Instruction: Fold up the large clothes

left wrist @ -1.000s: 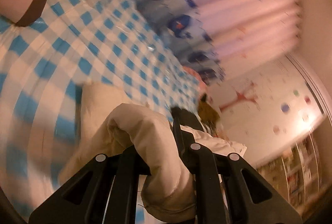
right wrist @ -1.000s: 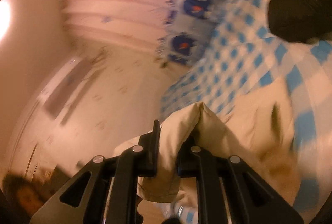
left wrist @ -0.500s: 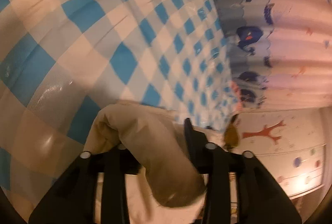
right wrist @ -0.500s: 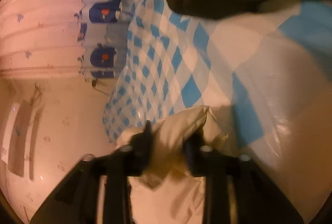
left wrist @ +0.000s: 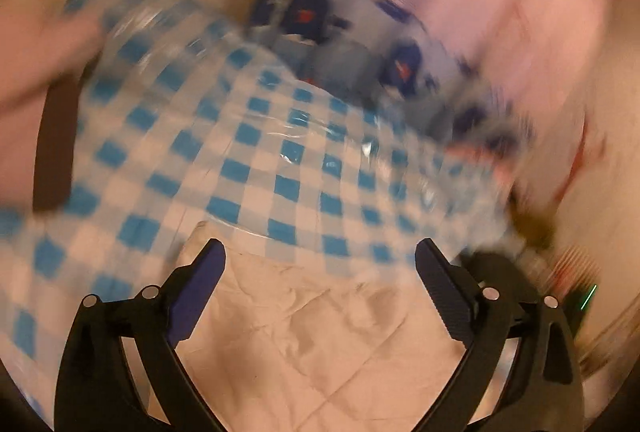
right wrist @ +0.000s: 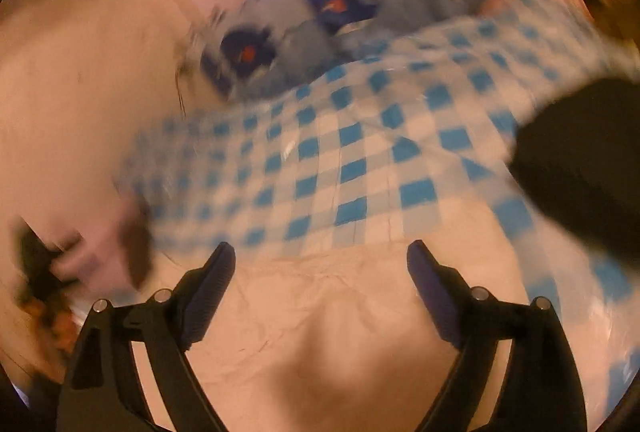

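A cream garment (left wrist: 320, 328) lies flat on the blue-and-white checked cloth (left wrist: 248, 152), filling the lower part of the left wrist view. My left gripper (left wrist: 320, 252) hovers over its far edge, jaws wide and still opening, nothing between them. In the right wrist view the same cream garment (right wrist: 320, 332) spreads under my right gripper (right wrist: 320, 256), whose jaws are also opening wide and free of the fabric. Both views are blurred by motion.
A dark garment (right wrist: 580, 168) rests on the checked cloth (right wrist: 360, 160) at the right. A pink item with a brown band (left wrist: 44, 104) lies at the left. A curtain with blue whale prints (left wrist: 320, 16) hangs behind the table.
Both grippers were shut on bunched folds of the cream garment and have let go. The fabric now lies flat below them, and both hands have swung and rolled to face the curtain.
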`<state>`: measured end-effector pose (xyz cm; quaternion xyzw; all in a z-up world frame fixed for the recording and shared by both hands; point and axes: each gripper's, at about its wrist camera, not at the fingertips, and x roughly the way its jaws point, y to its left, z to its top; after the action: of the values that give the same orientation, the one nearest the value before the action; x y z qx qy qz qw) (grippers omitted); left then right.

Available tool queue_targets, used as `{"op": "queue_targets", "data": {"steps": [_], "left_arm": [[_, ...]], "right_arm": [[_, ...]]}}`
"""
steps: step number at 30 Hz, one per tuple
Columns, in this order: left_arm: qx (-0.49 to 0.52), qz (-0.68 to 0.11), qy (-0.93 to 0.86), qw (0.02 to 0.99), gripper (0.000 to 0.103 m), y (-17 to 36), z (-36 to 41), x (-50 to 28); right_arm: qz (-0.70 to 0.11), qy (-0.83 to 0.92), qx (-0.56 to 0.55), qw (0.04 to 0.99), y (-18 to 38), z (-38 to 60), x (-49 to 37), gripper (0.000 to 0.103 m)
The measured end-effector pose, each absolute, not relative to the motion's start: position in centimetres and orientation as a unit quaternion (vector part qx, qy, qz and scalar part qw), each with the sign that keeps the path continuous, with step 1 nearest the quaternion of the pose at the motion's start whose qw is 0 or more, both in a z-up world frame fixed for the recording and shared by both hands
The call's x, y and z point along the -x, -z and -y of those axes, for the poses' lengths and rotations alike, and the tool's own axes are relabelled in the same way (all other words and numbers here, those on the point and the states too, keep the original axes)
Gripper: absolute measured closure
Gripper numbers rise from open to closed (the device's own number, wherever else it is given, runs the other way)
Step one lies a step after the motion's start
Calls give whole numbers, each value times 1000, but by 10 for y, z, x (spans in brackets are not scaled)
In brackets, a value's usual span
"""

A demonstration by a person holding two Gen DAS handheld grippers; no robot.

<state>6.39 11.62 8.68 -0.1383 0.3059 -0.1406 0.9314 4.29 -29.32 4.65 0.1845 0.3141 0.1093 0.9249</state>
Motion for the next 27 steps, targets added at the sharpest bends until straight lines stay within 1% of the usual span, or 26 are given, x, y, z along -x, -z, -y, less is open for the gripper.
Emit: {"op": "queue_targets", "data": {"steps": [1,3,5,6,7,9,10,12,14,15,17,19,21,23,24,25,26,27], "left_arm": [[104,-306,139,936,11,-79,-99,-65],[37,-337,142,930,11,-49,-63,-76],[12,-369,136,919,11,-18,-50,-89],[10,-399,121,909,11,8,-51,-100],[22,-417,121,900,11,25,-57,-106],[66,-427,127,893,11,50,-72,-115],[76,-433,128,889,11,56,-76,-121],[66,-443,121,886,11,58,-74,-125],[56,-443,117,887,11,55,-70,-124],[54,-431,111,894,11,43,-72,-116],[58,-390,108,912,11,19,-75,-98],[45,-365,100,925,11,0,-73,-86],[19,-356,96,929,11,-3,-66,-85],[-2,-370,84,925,11,9,-60,-94],[3,-383,84,920,11,18,-61,-99],[20,-409,79,909,11,36,-66,-107],[53,-422,89,901,9,52,-74,-113],[68,-421,94,899,9,58,-77,-114]], "right_arm": [[-332,-117,-150,924,-43,269,-56,19],[-359,-130,-67,922,-28,227,-75,19],[-414,-110,74,901,13,184,-96,19],[-432,-101,105,890,34,179,-98,16],[-463,-99,95,876,59,184,-106,11],[-491,-107,-5,864,84,214,-119,10],[-497,-102,-19,861,89,219,-124,10],[-514,-98,-7,852,95,217,-126,10],[-520,-106,-7,848,86,221,-121,10],[-513,-107,-15,851,79,225,-118,10],[-469,-97,-44,877,48,243,-102,10],[-424,-42,-42,904,22,269,-86,9],[-417,11,-21,908,19,286,-85,9],[-442,47,-10,896,37,303,-92,9],[-462,67,0,884,57,311,-96,9],[-478,66,-11,876,75,318,-99,7],[-484,50,-57,872,91,330,-100,7],[-481,45,-87,871,98,337,-101,7]]}}
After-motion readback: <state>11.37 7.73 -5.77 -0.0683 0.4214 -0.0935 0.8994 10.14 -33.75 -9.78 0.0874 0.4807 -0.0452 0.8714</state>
